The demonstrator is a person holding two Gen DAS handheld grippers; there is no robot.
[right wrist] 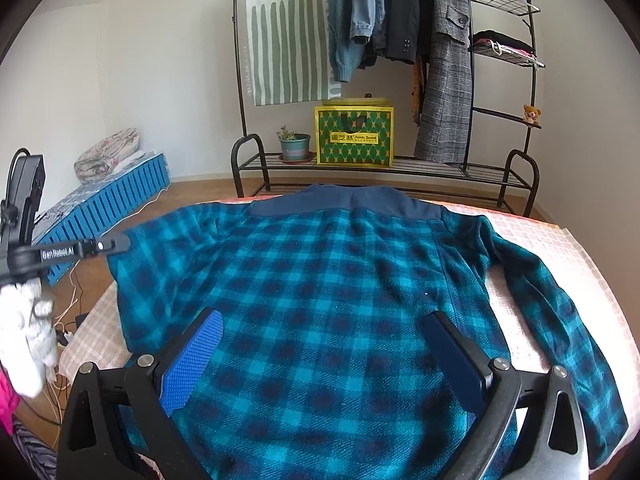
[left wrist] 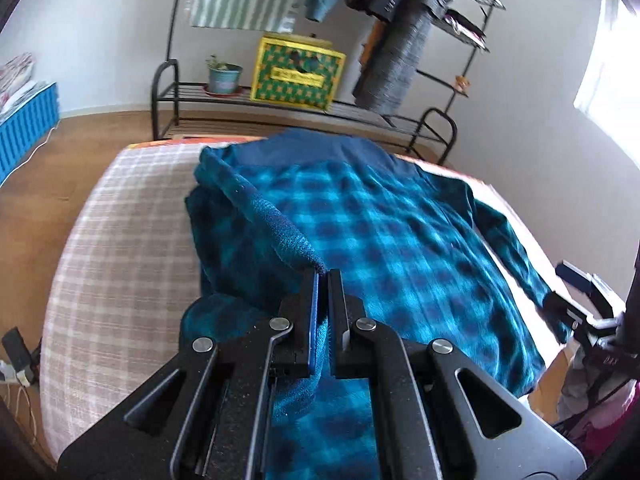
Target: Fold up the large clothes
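A blue and teal plaid fleece shirt (right wrist: 340,292) with a navy yoke lies back up on a checked bed cover (left wrist: 120,240). My left gripper (left wrist: 323,276) is shut on the cuff of the shirt's left sleeve (left wrist: 280,228) and holds it lifted over the shirt's body (left wrist: 400,240). My right gripper (right wrist: 324,320) is open and empty above the shirt's lower back. The right sleeve (right wrist: 560,312) lies stretched out at the right. The left gripper shows at the left edge of the right wrist view (right wrist: 100,246).
A black clothes rack (right wrist: 384,168) with hanging coats, a yellow-green bag (right wrist: 354,136) and a potted plant (right wrist: 294,144) stands behind the bed. A blue crate (right wrist: 108,208) with bedding sits on the wooden floor at left. Cables lie on the floor (right wrist: 68,320).
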